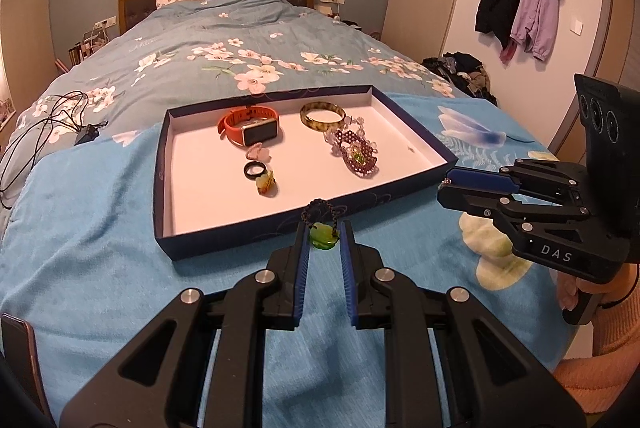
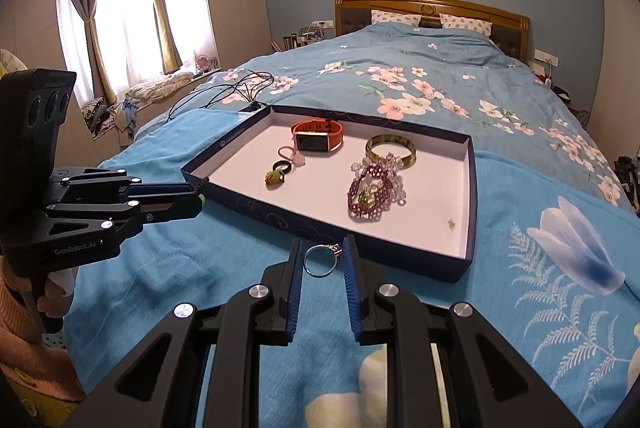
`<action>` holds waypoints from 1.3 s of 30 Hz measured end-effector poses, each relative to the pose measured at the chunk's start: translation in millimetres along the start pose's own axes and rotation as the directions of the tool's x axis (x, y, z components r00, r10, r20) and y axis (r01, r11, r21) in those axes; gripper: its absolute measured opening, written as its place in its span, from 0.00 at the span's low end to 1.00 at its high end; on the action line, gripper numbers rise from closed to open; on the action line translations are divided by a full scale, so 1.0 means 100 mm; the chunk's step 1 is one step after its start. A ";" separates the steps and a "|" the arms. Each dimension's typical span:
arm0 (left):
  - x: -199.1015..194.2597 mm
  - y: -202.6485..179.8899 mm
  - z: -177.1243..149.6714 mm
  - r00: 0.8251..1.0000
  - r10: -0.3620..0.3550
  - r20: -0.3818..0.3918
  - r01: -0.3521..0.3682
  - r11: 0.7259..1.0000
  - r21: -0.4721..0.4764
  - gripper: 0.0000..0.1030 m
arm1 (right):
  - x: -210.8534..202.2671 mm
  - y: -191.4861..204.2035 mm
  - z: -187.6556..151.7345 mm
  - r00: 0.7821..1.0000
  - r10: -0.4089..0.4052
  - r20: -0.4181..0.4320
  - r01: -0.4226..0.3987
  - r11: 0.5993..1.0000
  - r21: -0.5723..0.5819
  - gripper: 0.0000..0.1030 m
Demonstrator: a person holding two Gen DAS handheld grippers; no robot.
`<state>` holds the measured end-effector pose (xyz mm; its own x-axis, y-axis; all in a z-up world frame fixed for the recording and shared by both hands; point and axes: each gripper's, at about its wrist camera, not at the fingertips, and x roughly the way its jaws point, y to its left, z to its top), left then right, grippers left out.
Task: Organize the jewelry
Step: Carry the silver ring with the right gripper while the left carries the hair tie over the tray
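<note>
Mid-carry toward the tray [image 1: 168,184]. Left gripper [image 1: 325,237] clenched on a green pendant [image 1: 323,236] just short of the tray's near wall; right gripper [image 2: 323,260] clamped on a silver ring [image 2: 320,260], also just outside that wall. Next, probably: lifting both over the rim and releasing onto bare floor. Inside already: orange watch [image 1: 249,126], bangle [image 1: 322,114], beaded bracelet [image 1: 356,148], small rings [image 1: 260,174], crowding the middle; near corners free.

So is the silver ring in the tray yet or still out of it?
Out. The silver ring sits pinched between the right hand-held gripper fingers, in front of the tray's near wall.
</note>
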<state>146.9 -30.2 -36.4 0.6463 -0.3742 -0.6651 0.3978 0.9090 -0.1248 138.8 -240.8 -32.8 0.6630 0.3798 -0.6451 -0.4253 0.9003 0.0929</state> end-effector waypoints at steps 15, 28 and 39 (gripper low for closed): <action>-0.01 0.04 0.10 1.000 0.014 0.018 -0.014 1.000 0.005 0.15 | 0.09 -0.01 0.18 1.000 -0.005 0.019 0.005 1.000 -0.026 0.17; 0.04 0.04 0.19 1.000 0.019 0.023 -0.020 1.000 0.014 0.15 | 0.13 -0.02 0.27 1.000 -0.001 0.020 0.002 0.999 -0.033 0.17; 0.05 0.04 0.21 1.000 0.021 0.023 -0.022 1.000 0.015 0.15 | 0.20 -0.05 0.35 1.000 -0.008 0.021 0.009 0.999 -0.039 0.17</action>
<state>165.8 -32.9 -24.6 0.6692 -0.3588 -0.6507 0.3934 0.9140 -0.0995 175.8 -230.6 -19.8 0.6793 0.3766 -0.6299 -0.4430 0.8947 0.0572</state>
